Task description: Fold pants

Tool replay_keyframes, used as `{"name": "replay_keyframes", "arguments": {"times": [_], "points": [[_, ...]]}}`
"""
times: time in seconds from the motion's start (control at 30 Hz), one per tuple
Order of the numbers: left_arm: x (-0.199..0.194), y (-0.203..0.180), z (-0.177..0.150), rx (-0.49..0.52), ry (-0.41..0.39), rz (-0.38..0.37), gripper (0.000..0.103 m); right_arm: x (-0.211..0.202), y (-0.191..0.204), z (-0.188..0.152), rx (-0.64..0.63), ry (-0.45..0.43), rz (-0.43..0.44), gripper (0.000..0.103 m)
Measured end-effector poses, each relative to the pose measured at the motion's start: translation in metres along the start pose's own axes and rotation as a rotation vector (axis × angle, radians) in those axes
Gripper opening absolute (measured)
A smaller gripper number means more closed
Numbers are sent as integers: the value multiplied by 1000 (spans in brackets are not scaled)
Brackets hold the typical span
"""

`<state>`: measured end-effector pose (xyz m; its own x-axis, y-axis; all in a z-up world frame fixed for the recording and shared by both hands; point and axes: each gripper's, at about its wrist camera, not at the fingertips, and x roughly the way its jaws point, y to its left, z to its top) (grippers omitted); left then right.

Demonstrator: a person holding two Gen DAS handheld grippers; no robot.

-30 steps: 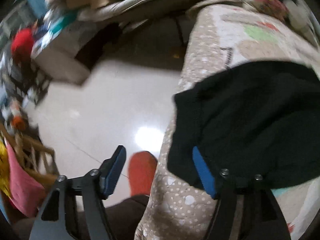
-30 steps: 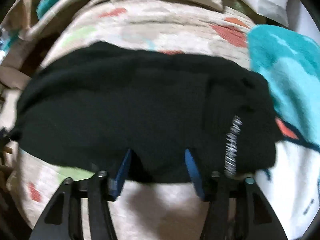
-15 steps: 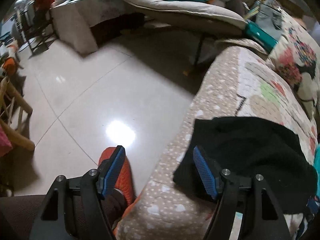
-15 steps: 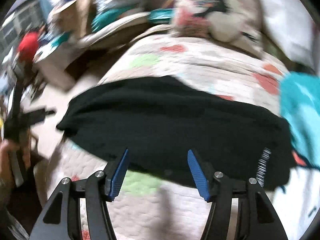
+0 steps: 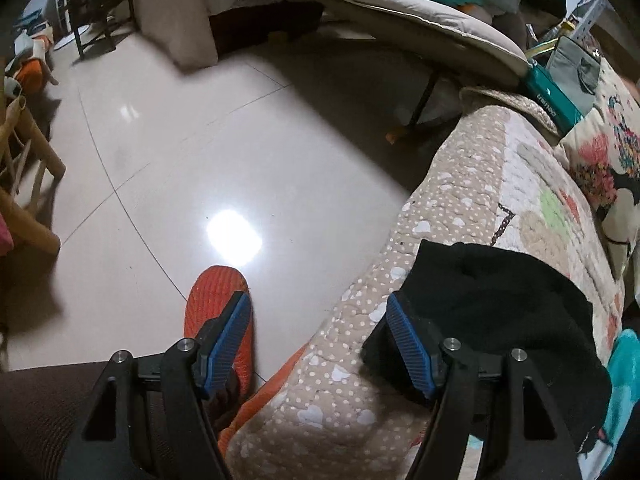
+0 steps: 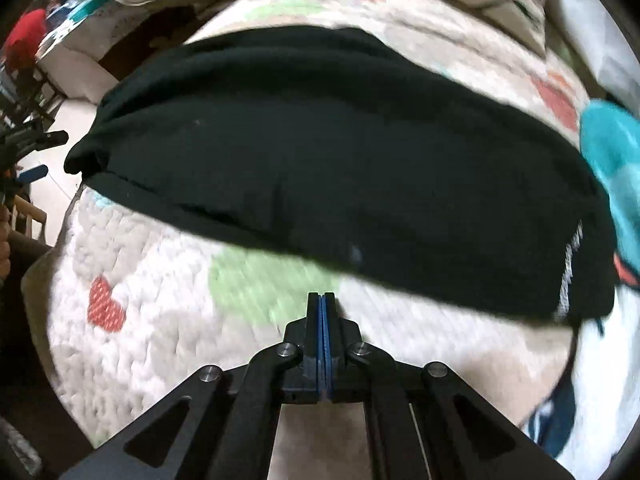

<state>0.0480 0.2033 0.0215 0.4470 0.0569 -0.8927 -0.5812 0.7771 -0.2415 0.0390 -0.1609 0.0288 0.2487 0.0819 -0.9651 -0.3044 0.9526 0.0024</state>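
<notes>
The black pants (image 6: 340, 168) lie folded in a wide band across a patterned quilt (image 6: 168, 312) on a couch. My right gripper (image 6: 323, 300) hangs just in front of their near edge, jaws pressed flat together with nothing between them. In the left wrist view one end of the pants (image 5: 504, 312) rests near the couch's edge. My left gripper (image 5: 320, 332) stands open over that edge, its right pad close beside the cloth, its left pad over the floor. Nothing is held by either gripper.
A teal towel (image 6: 612, 168) lies on the quilt right of the pants. The person's orange slipper (image 5: 218, 300) stands on the shiny tiled floor (image 5: 200, 160) beside the couch. A wooden chair (image 5: 24, 184) stands at the left, a padded lounger (image 5: 420, 28) at the back.
My right gripper's jaws went from wide apart to pressed together, and it drew back off the pants' near edge. My left gripper rolled and slid left off the pants toward the couch's edge.
</notes>
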Motion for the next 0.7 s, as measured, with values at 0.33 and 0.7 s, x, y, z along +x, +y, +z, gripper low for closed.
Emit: {"name": "replay_keyframes", "arguments": {"times": [0.33,0.7], "points": [[-1,-6,-2,33,-7,9,70,-18,28,41,-25,-194,16,17],[-3,18,-18,-124,66,-184,70,2,49,74,-157,128,115,18]]}}
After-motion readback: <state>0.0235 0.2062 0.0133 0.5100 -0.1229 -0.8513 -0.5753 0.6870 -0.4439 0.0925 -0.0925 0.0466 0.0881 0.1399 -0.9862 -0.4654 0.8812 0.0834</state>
